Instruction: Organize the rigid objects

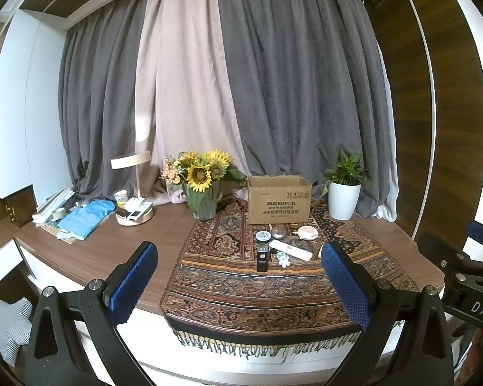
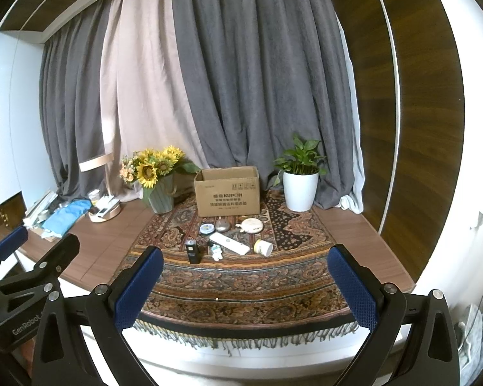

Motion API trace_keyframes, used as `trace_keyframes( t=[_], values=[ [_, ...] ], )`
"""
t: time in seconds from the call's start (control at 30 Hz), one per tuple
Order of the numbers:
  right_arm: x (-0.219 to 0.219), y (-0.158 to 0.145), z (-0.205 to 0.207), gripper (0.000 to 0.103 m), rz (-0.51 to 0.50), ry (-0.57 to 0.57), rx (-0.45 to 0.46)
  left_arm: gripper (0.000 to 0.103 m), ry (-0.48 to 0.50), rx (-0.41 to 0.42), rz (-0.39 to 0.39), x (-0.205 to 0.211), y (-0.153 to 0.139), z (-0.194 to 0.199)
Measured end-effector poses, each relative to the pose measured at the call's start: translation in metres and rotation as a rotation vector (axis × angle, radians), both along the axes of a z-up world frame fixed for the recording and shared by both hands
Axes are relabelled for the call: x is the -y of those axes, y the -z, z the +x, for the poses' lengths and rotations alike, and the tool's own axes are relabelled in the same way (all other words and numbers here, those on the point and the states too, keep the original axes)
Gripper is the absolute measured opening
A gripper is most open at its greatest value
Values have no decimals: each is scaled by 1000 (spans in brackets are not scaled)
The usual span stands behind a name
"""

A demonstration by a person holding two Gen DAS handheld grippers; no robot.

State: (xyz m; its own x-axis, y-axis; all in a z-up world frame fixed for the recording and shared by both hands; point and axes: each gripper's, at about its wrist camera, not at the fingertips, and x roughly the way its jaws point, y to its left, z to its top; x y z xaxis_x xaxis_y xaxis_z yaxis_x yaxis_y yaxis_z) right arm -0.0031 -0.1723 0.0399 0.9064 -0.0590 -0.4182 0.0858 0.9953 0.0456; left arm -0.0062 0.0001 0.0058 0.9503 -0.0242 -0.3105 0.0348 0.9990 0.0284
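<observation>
Covering the bench (image 2: 354, 234), a patterned cloth (image 2: 241, 283) carries a cardboard box (image 2: 227, 194) at back w/ small items in front: white remote (image 2: 230, 243), round compact (image 2: 251, 225), black device (image 2: 192, 251), tipped cup (image 2: 263, 247). Left gripper (image 1: 240, 284) & right gripper (image 2: 246, 289) hover near edge, fingers wide apart, holding nothing.

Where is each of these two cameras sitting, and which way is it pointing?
Left wrist: on the left hand-held gripper, open, facing the cardboard box; right gripper at the edge.
Right wrist: on the right hand-held gripper, open, facing the same box; left gripper at the edge.
Shared: box, white remote, patterned cloth.
</observation>
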Motion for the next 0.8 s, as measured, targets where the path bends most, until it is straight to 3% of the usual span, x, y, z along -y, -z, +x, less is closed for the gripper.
trace_keyframes(
  t=[0.8],
  values=[
    [-2,0,0,103,-1,4,3,103,5,1,1,2,1,-1]
  ],
)
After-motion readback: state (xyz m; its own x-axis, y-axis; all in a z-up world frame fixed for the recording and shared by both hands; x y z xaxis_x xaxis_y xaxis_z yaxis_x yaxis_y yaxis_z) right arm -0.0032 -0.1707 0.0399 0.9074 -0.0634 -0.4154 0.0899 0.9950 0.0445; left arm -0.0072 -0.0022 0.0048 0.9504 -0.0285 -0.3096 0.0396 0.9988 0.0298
